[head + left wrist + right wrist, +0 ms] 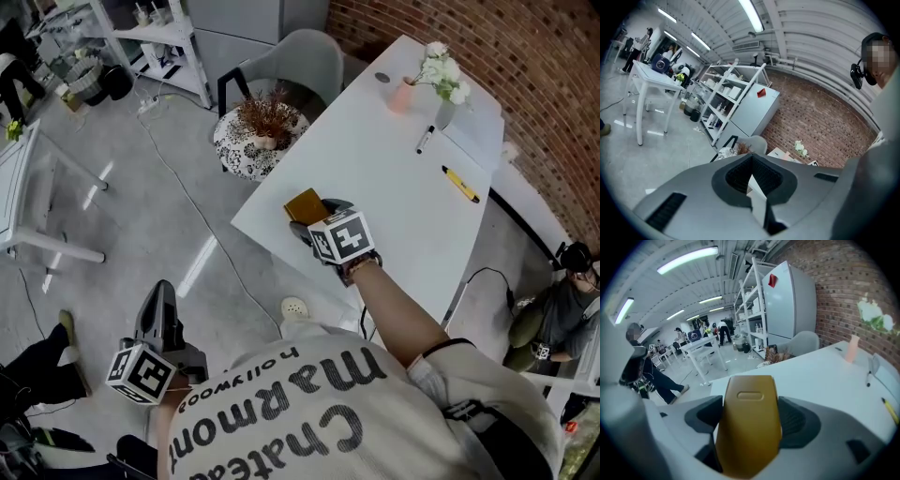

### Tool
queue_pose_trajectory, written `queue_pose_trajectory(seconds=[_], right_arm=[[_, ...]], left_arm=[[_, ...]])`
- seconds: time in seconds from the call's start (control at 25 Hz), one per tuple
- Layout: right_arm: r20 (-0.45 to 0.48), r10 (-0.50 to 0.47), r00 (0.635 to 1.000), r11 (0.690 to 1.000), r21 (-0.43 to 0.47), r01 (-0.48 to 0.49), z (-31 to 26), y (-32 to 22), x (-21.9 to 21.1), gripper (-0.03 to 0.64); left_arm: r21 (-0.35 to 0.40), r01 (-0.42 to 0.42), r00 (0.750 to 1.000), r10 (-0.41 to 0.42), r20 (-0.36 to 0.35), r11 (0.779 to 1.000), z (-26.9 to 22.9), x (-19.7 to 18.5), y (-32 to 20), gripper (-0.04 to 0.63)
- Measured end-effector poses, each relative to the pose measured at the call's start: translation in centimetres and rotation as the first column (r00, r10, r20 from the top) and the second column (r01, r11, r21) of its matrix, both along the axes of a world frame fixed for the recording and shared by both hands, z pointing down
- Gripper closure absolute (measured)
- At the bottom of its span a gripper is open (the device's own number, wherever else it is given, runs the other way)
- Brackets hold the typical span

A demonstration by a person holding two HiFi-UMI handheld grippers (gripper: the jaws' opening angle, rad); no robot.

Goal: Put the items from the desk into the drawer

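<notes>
Closest below the head camera is the person's pale T-shirt with large dark lettering (pixel 309 417), and the right forearm reaches out from it toward the white rectangular desk (pixel 394 197). At the end of that arm, the right gripper (pixel 305 216), which carries a cube of square markers, is clamped on a mustard-yellow, smooth, rounded block with an oval recess in its top face (pixel 306 203). In the right gripper view the block (pixel 749 404) fills the space between the jaws of the right gripper (pixel 750 432). A dark pad presses on each of its long sides, and its rounded end sticks out past the tips. The block sits over the desk's near left corner, just inside the edge. No view shows whether its underside touches the top. Farther along the desk lie a yellow pen (pixel 460 184) and a black marker (pixel 425 139), near a pink vase of white flowers (pixel 403 96). The left gripper (pixel 161 309) hangs low at the person's side over the grey floor (pixel 141 216), well apart from the desk. In its own view, the left gripper (pixel 751 169) has its jaws closed together with nothing between them.
</notes>
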State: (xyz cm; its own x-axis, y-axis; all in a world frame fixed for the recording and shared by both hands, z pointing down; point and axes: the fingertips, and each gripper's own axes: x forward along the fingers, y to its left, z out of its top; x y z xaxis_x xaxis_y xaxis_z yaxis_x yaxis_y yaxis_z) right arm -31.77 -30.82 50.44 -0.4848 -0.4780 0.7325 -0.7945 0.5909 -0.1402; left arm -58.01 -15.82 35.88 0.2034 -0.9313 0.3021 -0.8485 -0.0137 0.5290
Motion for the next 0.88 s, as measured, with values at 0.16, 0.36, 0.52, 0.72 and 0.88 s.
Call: queue_pose_trajectory(seconds=[0.16,0.36,0.52,0.72,0.88], right_arm=[[0.034,0.032,0.999,0.999,0.011,-0.032,-1.0,1.9,0.1,0.238],[0.094,0.079,0.992,0.997,0.011,-0.081,-2.7,4.8,0.7,0.238],[0.122,0.108,0.987,0.994,0.012,-0.11,-3.4,7.2,1.5,0.238],[0.165,0.144,0.976,0.988,0.031,-0.151,-4.3,10.0,2.6,0.238],[0.201,0.181,0.963,0.981,0.029,-0.19,-5.1,12.3,3.1,0.238]], left_arm=[[0.011,-0.021,1.0,0.021,-0.009,1.0,0.1,0.4,1.4,0.595],[0.02,-0.064,0.998,0.064,-0.015,0.998,-0.4,1.5,3.1,0.595],[0.031,-0.097,0.995,0.098,-0.021,0.995,-0.8,2.0,4.3,0.595],[0.031,-0.139,0.99,0.14,-0.024,0.99,-0.6,3.1,6.2,0.595],[0.038,-0.176,0.984,0.177,-0.03,0.984,-0.5,3.7,7.7,0.595]])
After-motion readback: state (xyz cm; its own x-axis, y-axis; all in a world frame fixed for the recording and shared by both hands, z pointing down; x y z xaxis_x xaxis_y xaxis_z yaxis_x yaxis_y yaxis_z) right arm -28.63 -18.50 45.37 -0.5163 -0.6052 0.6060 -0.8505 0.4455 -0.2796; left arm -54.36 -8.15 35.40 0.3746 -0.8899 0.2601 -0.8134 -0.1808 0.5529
